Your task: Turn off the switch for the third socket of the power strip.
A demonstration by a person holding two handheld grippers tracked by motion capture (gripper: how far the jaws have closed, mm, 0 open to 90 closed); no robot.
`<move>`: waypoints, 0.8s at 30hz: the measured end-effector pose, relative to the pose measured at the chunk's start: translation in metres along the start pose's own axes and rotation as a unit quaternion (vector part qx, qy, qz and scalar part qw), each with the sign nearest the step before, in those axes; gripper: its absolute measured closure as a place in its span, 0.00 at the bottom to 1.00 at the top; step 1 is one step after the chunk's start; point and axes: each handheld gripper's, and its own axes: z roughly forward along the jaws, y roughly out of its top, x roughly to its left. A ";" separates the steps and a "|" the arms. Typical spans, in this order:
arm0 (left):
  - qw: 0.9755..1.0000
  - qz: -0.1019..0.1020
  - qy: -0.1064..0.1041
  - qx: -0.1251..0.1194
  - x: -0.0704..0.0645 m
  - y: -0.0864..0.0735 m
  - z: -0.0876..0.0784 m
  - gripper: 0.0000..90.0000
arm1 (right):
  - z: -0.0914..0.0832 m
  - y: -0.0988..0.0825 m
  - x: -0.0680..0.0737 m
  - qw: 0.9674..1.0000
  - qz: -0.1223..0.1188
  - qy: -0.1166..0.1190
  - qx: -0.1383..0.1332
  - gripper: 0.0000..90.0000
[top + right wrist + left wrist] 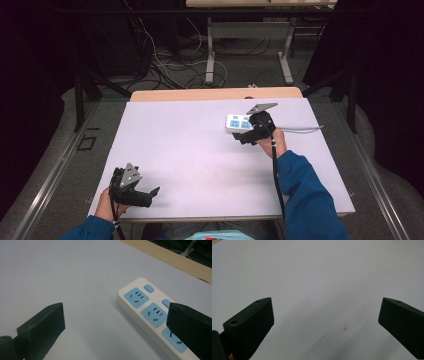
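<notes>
White counter (200,155) bearing a power strip (238,123) at its far right. Right gripper (248,137) hovers beside it, fingers apart; left gripper (145,196) likewise, idle. Strip (rigid, light, likely smooth) suits a grasp across its narrow sides.

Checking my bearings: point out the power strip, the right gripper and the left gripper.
power strip (140,298), right gripper view, blue end socket.
right gripper (246,136), high view, between its fingertips.
left gripper (150,196), high view, between its fingertips.
</notes>
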 end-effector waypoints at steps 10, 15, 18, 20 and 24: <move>1.000 0.002 0.002 -0.001 0.000 0.000 0.000 0.00 | -0.020 -0.013 0.015 1.000 -0.020 -0.001 -0.002 0.00; 1.000 -0.001 0.003 -0.007 0.000 0.000 0.000 0.00 | -0.031 -0.018 0.024 1.000 -0.030 0.001 -0.007 0.00; 1.000 -0.002 0.002 -0.006 0.000 0.000 0.000 0.00 | -0.039 -0.021 0.031 0.999 -0.037 0.005 -0.015 0.00; 1.000 -0.001 0.002 -0.005 0.000 0.000 0.000 0.00 | -0.043 -0.023 0.035 0.999 -0.040 0.008 -0.015 0.00; 1.000 -0.002 0.002 -0.006 0.000 0.000 0.000 0.00 | -0.050 -0.031 0.041 0.999 -0.047 0.010 -0.012 0.00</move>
